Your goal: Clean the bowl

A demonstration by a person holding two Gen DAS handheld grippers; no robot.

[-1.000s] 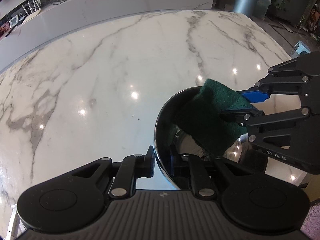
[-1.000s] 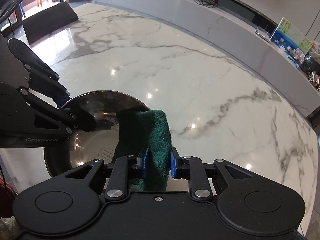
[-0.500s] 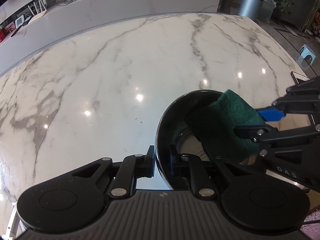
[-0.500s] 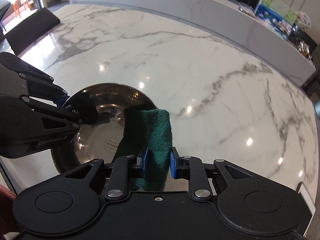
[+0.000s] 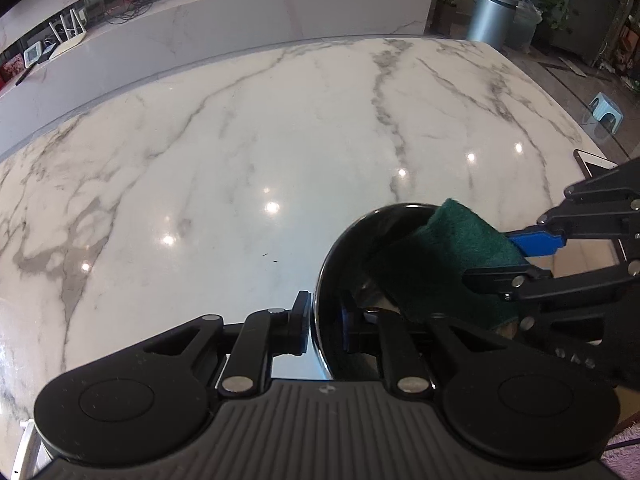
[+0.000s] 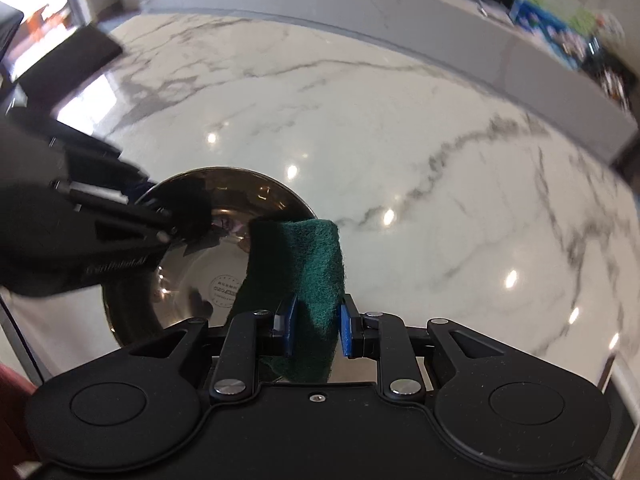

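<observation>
Bowl (image 5: 340, 264) of polished steel sits tilted at the near edge of the marble table (image 5: 240, 140), at about four o'clock in the left wrist view and about nine o'clock in the right wrist view (image 6: 192, 280). It looks thin-walled and light, stiff, and very slick: the mirror finish throws back the room and the ceiling lights, so I judge that it would slide or spin on the glossy stone under any sideways push. The rim is the sensible place to take it, and that is where the left gripper (image 5: 324, 328) has it, one finger outside the wall and one inside, the wall between them. Its jaws are easing apart slightly at this moment, yet the pads appear still to press on the rim, so the hold looks light and could slip.

The scouring pad (image 6: 304, 276), dark green, is soft and springy; it folds over on itself and bends where it meets the metal. The right gripper (image 6: 314, 330) is clamped on its lower part between blue pads, and the free end reaches down into the bowl toward its far wall at twelve o'clock. Because the pad gives, pressure has to come from pushing it flat against the inside, and the rim grip must resist that push. A round printed stamp (image 6: 224, 290) shows on the bottom, uncovered. Whether any dirt remains, I cannot tell.
</observation>
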